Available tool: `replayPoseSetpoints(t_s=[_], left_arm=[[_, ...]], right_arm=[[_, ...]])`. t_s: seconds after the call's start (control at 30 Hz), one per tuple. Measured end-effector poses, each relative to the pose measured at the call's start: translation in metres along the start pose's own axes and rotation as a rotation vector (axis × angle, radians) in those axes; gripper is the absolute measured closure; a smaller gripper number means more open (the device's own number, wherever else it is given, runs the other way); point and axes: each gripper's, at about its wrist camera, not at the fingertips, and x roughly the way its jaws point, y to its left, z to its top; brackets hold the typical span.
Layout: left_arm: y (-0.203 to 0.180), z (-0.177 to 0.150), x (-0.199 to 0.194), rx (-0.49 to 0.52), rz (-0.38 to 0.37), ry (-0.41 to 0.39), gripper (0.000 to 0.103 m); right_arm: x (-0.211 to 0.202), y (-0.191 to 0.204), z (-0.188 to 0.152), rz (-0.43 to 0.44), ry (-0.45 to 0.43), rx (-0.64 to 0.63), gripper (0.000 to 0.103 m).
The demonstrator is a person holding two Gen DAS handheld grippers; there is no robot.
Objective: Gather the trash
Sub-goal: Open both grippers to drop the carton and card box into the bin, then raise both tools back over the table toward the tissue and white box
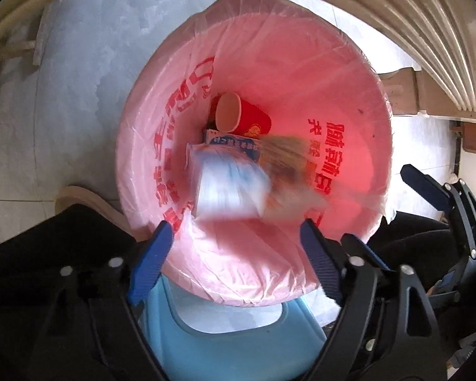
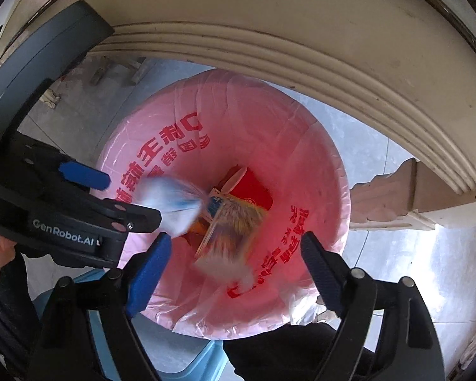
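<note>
Two handheld grippers of matte black plastic. Left gripper [image 1: 234, 247]: curved black arms, ribbed blue rubber pads on the fingers [image 1: 149, 266], round silver pivot pins along the linkage. Right gripper [image 2: 234, 263]: same build, one finger pad bright blue [image 2: 147, 273], the other darker navy. White "GenRobot.AI" lettering on the left gripper's black side, below a dark grey housing.

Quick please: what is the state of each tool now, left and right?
Left tool: open, holding nothing; a blurred white-blue plastic packet is below it.
Right tool: open, holding nothing; a blurred yellow-brown wrapper is below it.
</note>
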Motion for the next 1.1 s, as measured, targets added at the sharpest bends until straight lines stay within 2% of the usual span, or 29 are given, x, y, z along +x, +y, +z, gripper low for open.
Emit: replayPoseSetpoints(t_s=[0.33, 0.5, 0.63, 0.73, 0.8, 0.9, 1.0, 1.1], left_arm=[[-0.005, -0.003, -0.002, 0.014, 0.027, -0.004, 0.020], [-0.011, -0.008, -0.011, 0.044, 0.091, -0.048, 0.020], [-0.014, -0.028, -0.038, 0.067, 0.147, -0.116, 0.020], [-0.016, -0.049, -0.077, 0.091, 0.142, -0.171, 0.020], [-0.015, -0.062, -0.119, 0.088, 0.129, -0.222, 0.020], [-0.012, -0.073, -0.184, 0.069, 0.171, -0.293, 0.020], [-0.014, -0.075, -0.252, 0.054, 0.241, -0.355, 0.019], [-0.018, -0.073, -0.313, 0.045, 0.249, -0.400, 0.014]], right_arm=[[-0.001, 0.001, 0.001, -0.001, 0.008, 0.007, 0.022], [-0.007, 0.004, -0.003, -0.030, 0.002, -0.006, 0.021], [-0.036, 0.005, -0.016, -0.021, -0.028, 0.017, 0.021], [-0.075, 0.009, -0.026, -0.004, -0.097, 0.028, 0.020], [-0.097, 0.010, -0.030, 0.012, -0.115, 0.031, 0.020], [-0.139, 0.011, -0.027, 0.014, -0.152, 0.023, 0.020], [-0.197, 0.007, -0.010, 0.014, -0.217, 0.008, 0.019], [-0.257, 0.001, 0.014, 0.043, -0.304, 0.002, 0.010]])
